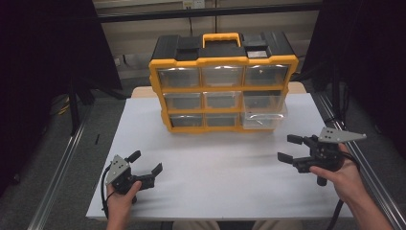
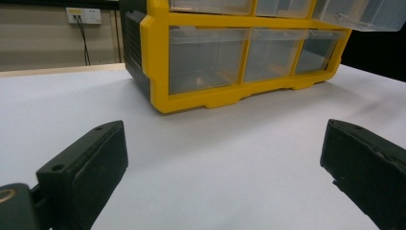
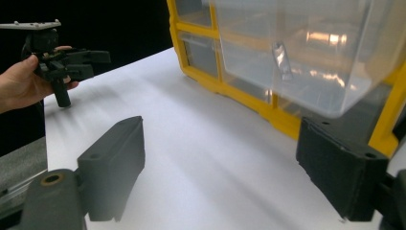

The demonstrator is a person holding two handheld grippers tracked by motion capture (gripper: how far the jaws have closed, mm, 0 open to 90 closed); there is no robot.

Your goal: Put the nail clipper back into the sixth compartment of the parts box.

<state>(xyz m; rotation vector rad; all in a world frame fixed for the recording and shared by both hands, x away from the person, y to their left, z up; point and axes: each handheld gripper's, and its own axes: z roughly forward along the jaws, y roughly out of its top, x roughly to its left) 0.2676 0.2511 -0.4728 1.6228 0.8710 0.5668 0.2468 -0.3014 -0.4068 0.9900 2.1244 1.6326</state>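
Yellow plastic frames a drawer organiser (image 1: 222, 81) that is set upright toward the far edge of the white desk (image 1: 210, 182), with its three rows of clear drawers turned to the person. Two drawers in its right column, the middle one (image 1: 264, 101) and the bottom one (image 1: 261, 120), are seen pulled out past the frame, while the others sit flush.

The right claw (image 1: 290, 148) is held near the right edge of the desk, released, with its jaws spread wide and nothing between them. The left claw (image 1: 144, 162) is kept close to the near left corner, likewise released and empty.

The coming move can be judged to turn on one relation: the protruding drawers lie ahead of the right claw and slightly to its left, toward the far edge, and their sliding axis runs from near edge to far edge. In the right gripper view a clear drawer (image 3: 306, 52) looms just beyond the jaws. The right hand is plainly the nearer one; the left claw is well apart from that column.
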